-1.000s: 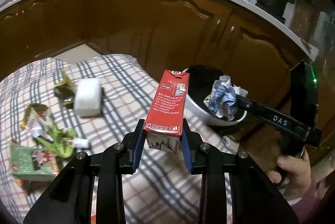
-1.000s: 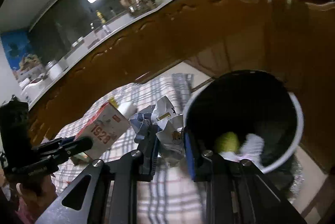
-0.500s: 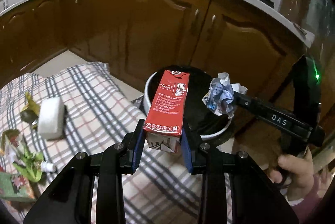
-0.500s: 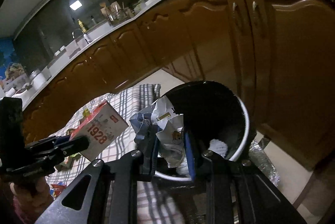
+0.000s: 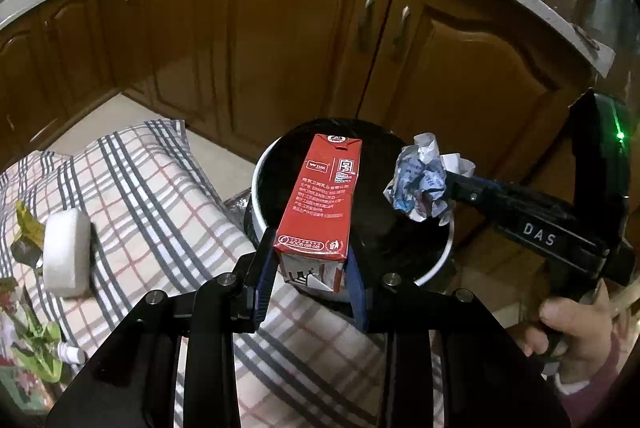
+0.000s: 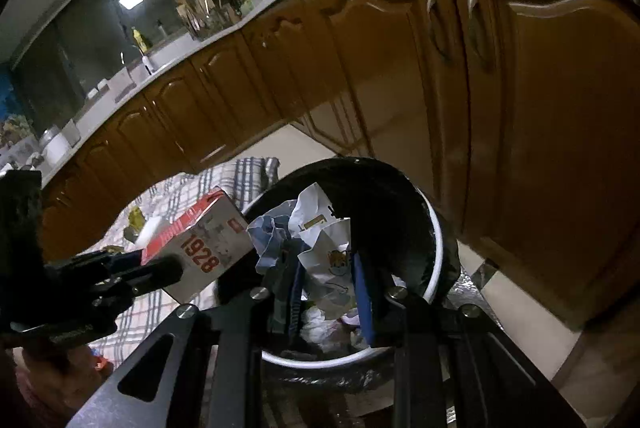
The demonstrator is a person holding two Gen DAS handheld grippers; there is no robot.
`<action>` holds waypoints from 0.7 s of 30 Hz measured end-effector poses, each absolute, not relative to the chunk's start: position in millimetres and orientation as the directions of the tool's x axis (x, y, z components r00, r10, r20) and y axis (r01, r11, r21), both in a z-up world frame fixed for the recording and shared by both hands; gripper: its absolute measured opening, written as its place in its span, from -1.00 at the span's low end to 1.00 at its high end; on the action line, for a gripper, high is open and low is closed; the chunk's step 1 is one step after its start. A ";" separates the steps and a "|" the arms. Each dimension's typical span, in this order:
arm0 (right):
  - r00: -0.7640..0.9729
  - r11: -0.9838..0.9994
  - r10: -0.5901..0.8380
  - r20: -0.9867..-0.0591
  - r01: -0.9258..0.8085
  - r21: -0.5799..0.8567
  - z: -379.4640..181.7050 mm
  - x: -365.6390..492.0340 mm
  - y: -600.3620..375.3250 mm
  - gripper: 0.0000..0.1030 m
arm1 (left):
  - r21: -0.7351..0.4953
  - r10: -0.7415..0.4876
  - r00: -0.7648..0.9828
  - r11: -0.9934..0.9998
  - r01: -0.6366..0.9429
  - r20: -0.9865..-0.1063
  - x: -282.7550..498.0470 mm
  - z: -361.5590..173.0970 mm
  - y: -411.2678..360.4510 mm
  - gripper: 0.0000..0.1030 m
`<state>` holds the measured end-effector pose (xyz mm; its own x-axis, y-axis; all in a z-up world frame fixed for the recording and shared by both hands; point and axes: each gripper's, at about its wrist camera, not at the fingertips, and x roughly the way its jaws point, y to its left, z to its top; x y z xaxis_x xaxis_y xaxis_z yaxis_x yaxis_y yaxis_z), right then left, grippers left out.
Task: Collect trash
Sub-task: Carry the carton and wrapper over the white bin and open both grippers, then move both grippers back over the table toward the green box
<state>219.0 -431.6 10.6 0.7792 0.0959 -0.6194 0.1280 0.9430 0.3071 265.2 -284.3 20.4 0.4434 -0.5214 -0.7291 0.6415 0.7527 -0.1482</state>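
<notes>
While both claws hang at the mouth of the trash bin [image 5: 434, 264], the left claw [image 5: 310, 278] is clamped on the base of a red carton [image 5: 322, 200] whose long axis runs forward over the bin's near rim, and the right claw [image 6: 328, 292] pinches a crumpled paper wad [image 6: 320, 248] directly above the bin's dark, bag-lined opening. The right-hand load looks nearer a clean drop (the wad is soft and creased, the carton stiff, glossy and box-shaped). More wrappers [image 5: 34, 352] and a white foam block [image 5: 66, 260] lie well away from the bin on the checked cloth [image 5: 160, 188].
</notes>
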 end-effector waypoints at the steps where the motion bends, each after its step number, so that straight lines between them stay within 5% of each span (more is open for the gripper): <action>1: 0.775 0.944 0.096 -0.625 0.129 0.304 9.0 221.6 -432.5 -0.55 | -0.147 -0.521 0.442 0.752 0.643 -0.730 266.4 20.5 -285.8 -0.41; 10: 0.747 0.948 0.080 -0.660 0.147 0.281 -0.3 233.4 -440.2 -0.54 | -0.126 -0.500 0.426 0.747 0.653 -0.754 279.0 14.3 -303.6 -0.41; 21: 0.745 0.931 0.098 -0.660 0.166 0.325 -1.8 235.3 -451.5 -0.13 | -0.130 -0.491 0.421 0.754 0.644 -0.763 282.0 10.4 -312.0 -0.13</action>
